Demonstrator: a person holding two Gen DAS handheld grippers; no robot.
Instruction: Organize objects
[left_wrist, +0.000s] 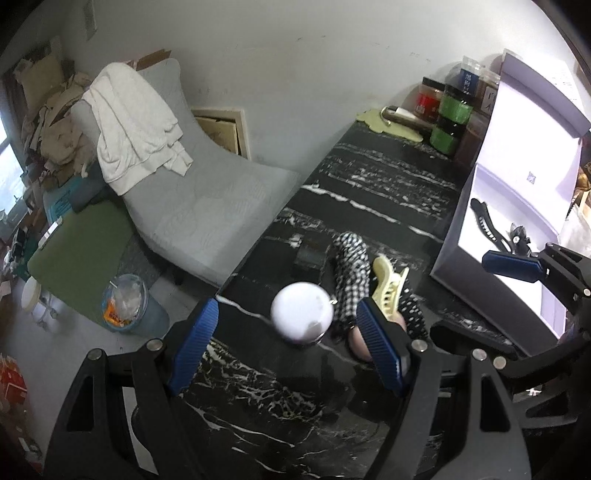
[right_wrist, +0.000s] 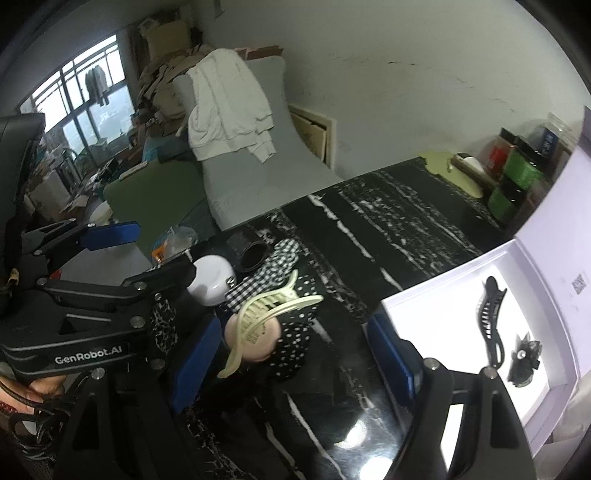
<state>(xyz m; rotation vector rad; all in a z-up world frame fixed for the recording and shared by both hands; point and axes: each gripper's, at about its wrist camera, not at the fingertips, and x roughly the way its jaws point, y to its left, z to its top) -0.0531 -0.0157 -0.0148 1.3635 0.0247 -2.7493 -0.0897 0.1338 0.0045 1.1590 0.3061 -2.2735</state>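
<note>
Because both claws stand apart and empty over the black marble tabletop (left_wrist: 369, 177), either can take an item: the left claw (left_wrist: 288, 343) frames the white round case (left_wrist: 301, 314), judged light, rigid and slippery, best pinched across its width. Just right of it, the cream hair clip (right_wrist: 266, 314) lies on the polka-dot fabric (right_wrist: 295, 350) beside the right claw (right_wrist: 295, 354), long axis running up-right toward the open white box (right_wrist: 443, 314); it looks light, stiff and brittle, so grip its spine.
</note>
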